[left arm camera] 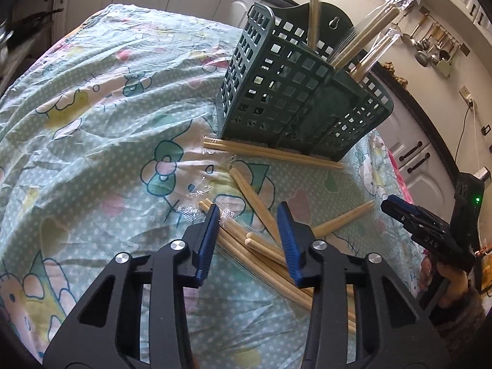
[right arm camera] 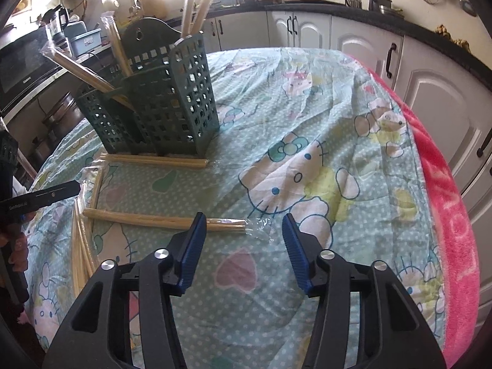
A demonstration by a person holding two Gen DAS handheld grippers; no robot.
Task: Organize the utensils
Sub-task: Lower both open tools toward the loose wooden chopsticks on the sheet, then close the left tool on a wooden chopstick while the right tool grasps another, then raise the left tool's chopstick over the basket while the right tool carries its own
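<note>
A dark green slotted utensil holder [left arm camera: 295,92] stands on the cartoon-print cloth and holds several wrapped chopstick pairs [left arm camera: 363,43]. It also shows in the right wrist view [right arm camera: 166,101]. More wrapped chopstick pairs lie on the cloth: one against the holder's base [left arm camera: 270,152] and a loose pile [left arm camera: 264,246] under my left gripper [left arm camera: 249,215], which is open and empty just above the pile. My right gripper [right arm camera: 243,224] is open and empty, with one wrapped pair [right arm camera: 163,220] lying just beyond its left finger. The right gripper also shows in the left wrist view [left arm camera: 427,230].
The table is covered with a mint cartoon-print cloth [right arm camera: 307,153] over a pink blanket [right arm camera: 455,215] at its right edge. White kitchen cabinets [right arm camera: 430,77] and a dark counter surround the table. Ladles hang on the wall [left arm camera: 430,49].
</note>
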